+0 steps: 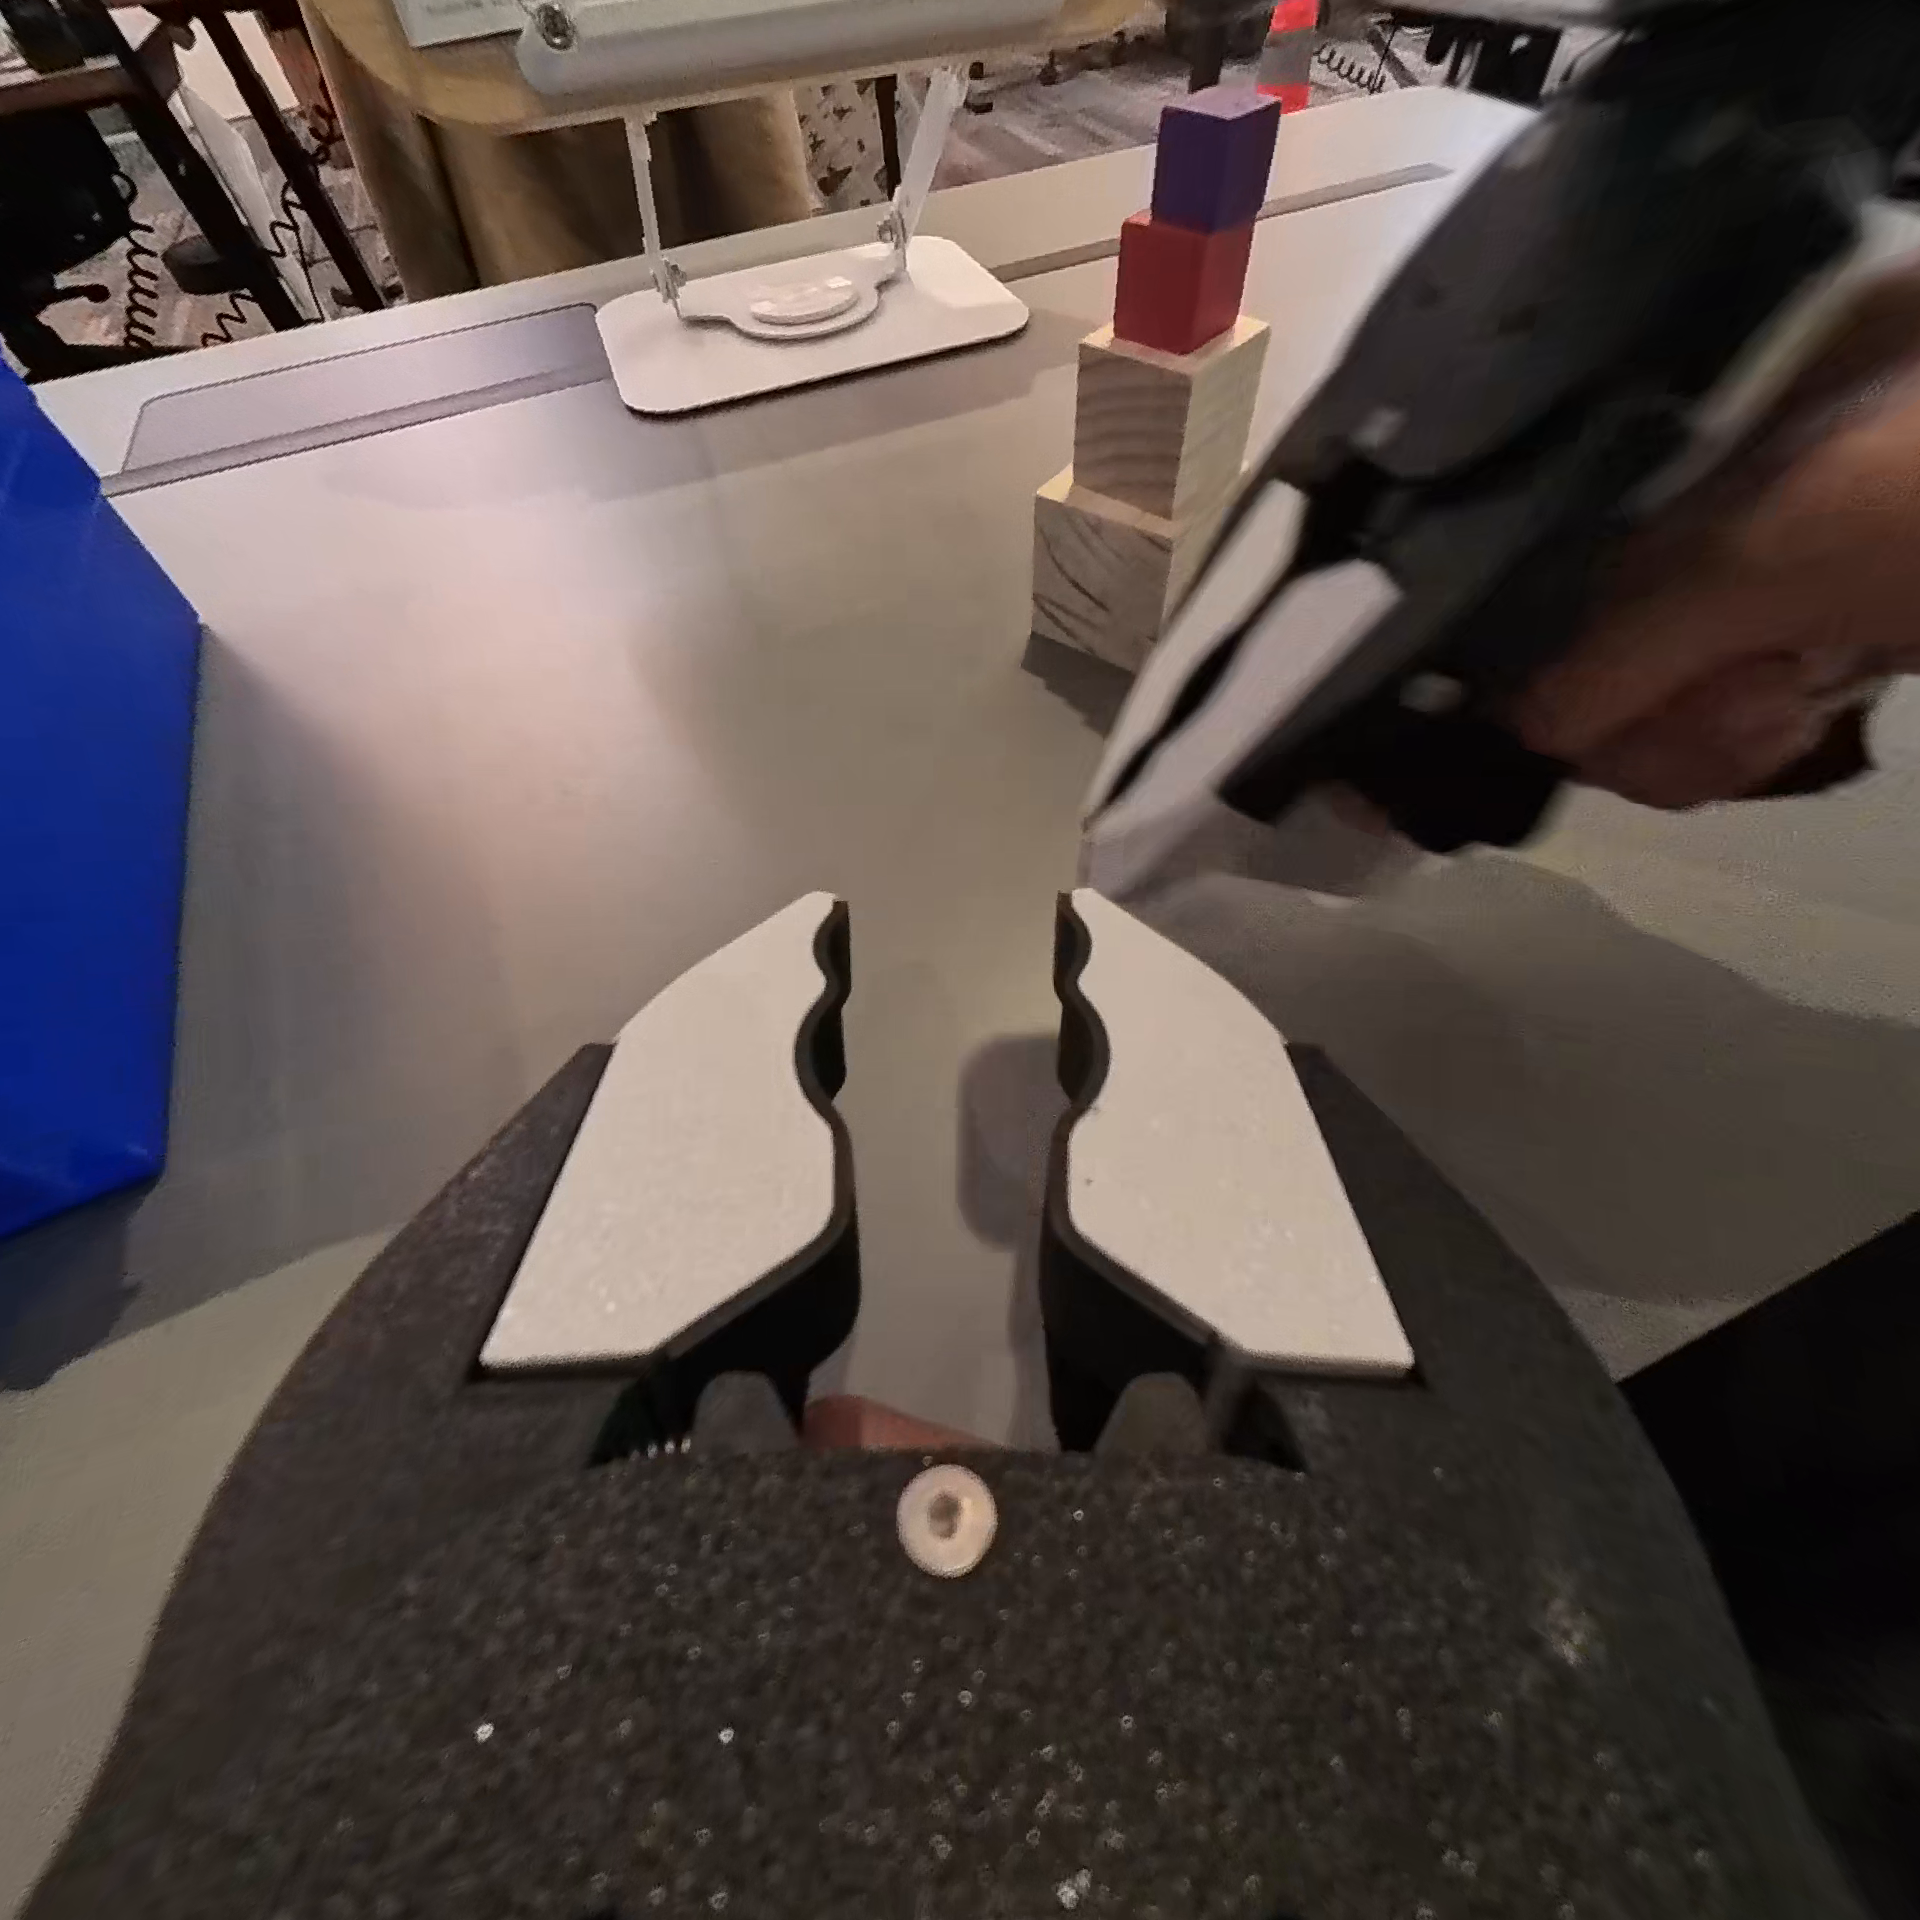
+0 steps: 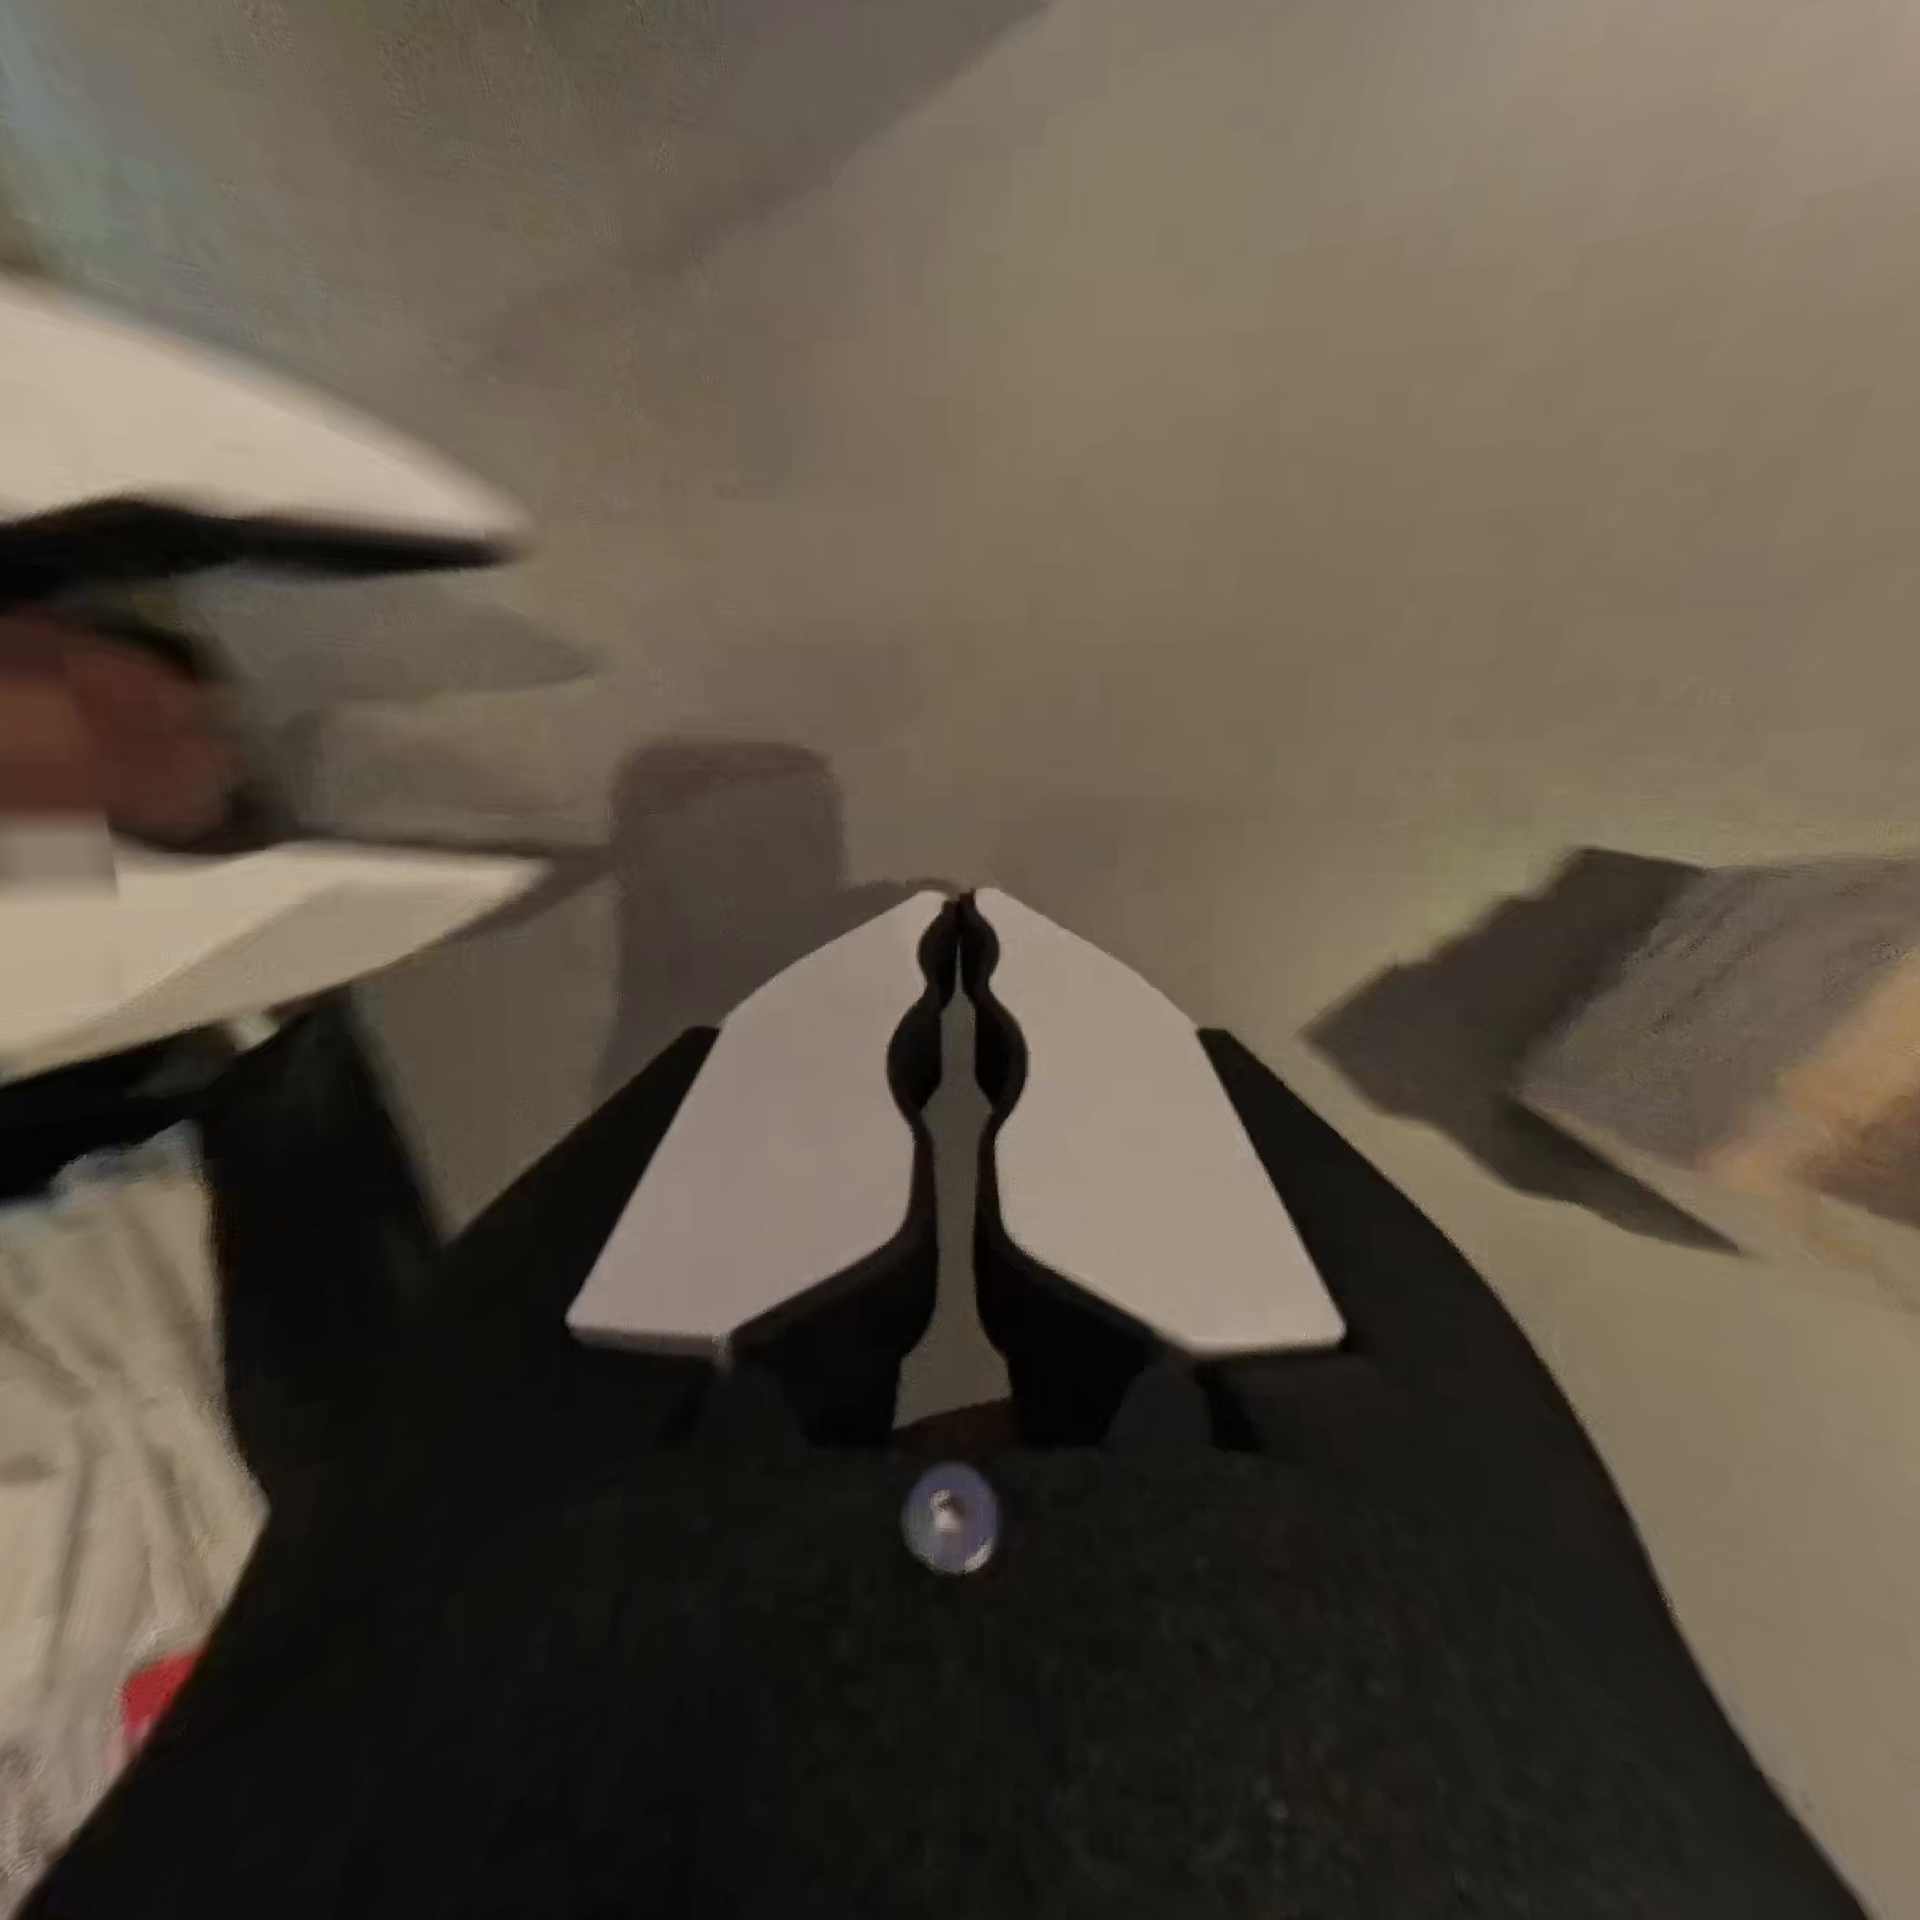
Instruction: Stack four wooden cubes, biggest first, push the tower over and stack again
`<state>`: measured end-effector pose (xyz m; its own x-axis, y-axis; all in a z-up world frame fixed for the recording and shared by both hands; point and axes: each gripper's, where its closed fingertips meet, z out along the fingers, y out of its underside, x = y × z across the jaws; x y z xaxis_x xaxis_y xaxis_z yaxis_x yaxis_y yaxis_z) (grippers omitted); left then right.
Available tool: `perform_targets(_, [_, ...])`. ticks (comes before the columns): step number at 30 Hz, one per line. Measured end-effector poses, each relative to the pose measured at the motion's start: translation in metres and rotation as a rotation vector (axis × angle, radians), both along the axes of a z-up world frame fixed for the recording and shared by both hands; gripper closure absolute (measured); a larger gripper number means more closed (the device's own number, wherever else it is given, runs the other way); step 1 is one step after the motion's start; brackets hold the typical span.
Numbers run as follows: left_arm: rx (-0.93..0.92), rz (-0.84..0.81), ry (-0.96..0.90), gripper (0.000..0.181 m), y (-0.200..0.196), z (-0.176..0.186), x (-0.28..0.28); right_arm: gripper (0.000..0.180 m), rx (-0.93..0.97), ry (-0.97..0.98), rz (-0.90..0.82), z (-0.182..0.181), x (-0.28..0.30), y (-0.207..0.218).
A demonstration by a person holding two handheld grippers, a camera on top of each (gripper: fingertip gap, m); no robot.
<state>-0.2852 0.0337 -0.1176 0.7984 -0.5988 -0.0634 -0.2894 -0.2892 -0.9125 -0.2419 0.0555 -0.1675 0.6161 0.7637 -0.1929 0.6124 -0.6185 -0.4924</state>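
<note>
A tower of four cubes stands on the grey table (image 1: 520, 727) in the left wrist view: a large plain wooden cube (image 1: 1091, 571) at the bottom, a smaller plain wooden cube (image 1: 1164, 416) on it, a red cube (image 1: 1179, 281), and a purple cube (image 1: 1216, 156) on top. My left gripper (image 1: 951, 914) is open and empty, low over the table, well in front of the tower. My right gripper (image 2: 964, 899) is shut and empty; it also shows in the left wrist view (image 1: 1101, 831), blurred, in front of the tower's right side. A blurred wooden cube (image 2: 1714, 1049) shows at the right of the right wrist view.
A blue box (image 1: 73, 831) stands at the left edge. A white stand base (image 1: 821, 322) sits at the back of the table. A person's hand (image 1: 1714, 644) holds the right gripper. The left gripper (image 2: 260, 675) shows blurred at left in the right wrist view. Tip to tip, the grippers are about 7 cm apart. From my right tips it is roughly 12 cm to the large plain wooden cube (image 1: 1091, 571); from my left, 15 cm.
</note>
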Motion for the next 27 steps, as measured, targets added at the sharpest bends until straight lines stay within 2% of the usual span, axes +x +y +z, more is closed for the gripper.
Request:
perform_targets(1, [0.000,-0.001,0.000,0.144,0.000,-0.001,-0.001,0.180,0.050,-0.118,-0.085,-0.006,0.022,0.023])
perform_targets(3, [-0.001,-0.004,-0.003,0.144,-0.001,-0.002,-0.001,0.180,0.363,-0.413,-0.293,0.008,0.097,0.088])
perform_targets(4, [-0.002,-0.008,-0.002,0.144,-0.002,-0.003,-0.001,0.180,0.372,-0.407,-0.356,0.013,0.116,0.098])
perform_targets(5, [-0.004,-0.012,0.004,0.144,-0.003,-0.005,-0.001,0.180,0.271,-0.263,-0.321,0.011,0.108,0.087])
perform_targets(6, [-0.007,-0.016,0.008,0.144,-0.004,-0.006,0.000,0.180,0.252,-0.144,-0.299,0.019,0.102,0.075])
perform_targets(8, [-0.013,-0.032,0.005,0.144,-0.007,-0.007,0.003,0.180,0.395,-0.151,-0.261,0.035,0.113,0.052])
perform_targets(13, [-0.013,-0.033,0.007,0.143,-0.008,-0.011,0.007,0.180,0.447,0.006,-0.275,0.037,0.127,-0.040])
perform_targets(15, [-0.015,-0.029,0.011,0.143,-0.007,-0.013,0.008,0.170,0.501,0.047,-0.333,0.038,0.138,-0.065])
perform_targets(18, [-0.004,-0.022,0.017,0.143,-0.007,-0.012,0.010,0.162,0.587,0.206,-0.437,0.046,0.146,-0.087])
perform_targets(20, [0.011,-0.005,0.011,0.143,-0.006,-0.009,0.009,0.149,0.630,0.310,-0.497,0.049,0.150,-0.096])
perform_targets(27, [0.102,0.009,-0.034,0.143,-0.010,0.008,0.017,0.127,0.698,0.324,-0.617,0.048,0.166,-0.102])
